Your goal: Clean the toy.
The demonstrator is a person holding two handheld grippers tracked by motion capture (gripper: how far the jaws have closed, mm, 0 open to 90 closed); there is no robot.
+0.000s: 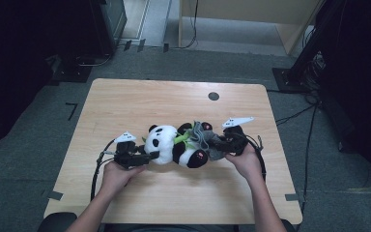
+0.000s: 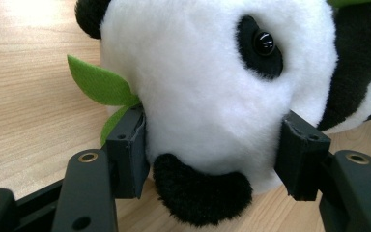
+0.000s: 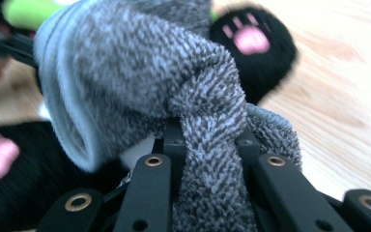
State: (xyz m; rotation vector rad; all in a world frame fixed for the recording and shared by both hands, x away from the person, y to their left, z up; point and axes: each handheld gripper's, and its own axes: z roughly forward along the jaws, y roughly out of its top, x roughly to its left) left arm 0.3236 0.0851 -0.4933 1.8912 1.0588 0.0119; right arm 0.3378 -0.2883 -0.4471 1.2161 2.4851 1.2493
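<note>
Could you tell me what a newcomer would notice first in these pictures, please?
First the toy panda lying in the middle of the wooden table, its white head clamped in the left claw. Next, the grey knitted cloth bunched at the panda's black feet, with a strand of it pinched in the right claw.

Both forearms are bare, with no sleeve in the high view. Each hand grips a black tool: the left gripper (image 1: 149,155) and the right gripper (image 1: 216,143) each carry a pale grey three-cornered plate on top, and a black cable loops from each back toward the near edge of the table (image 1: 174,203). Close up, the jaws are matte black plastic blocks on flat black link arms, pinned with brass-ringed rivets and small round holes.
</note>
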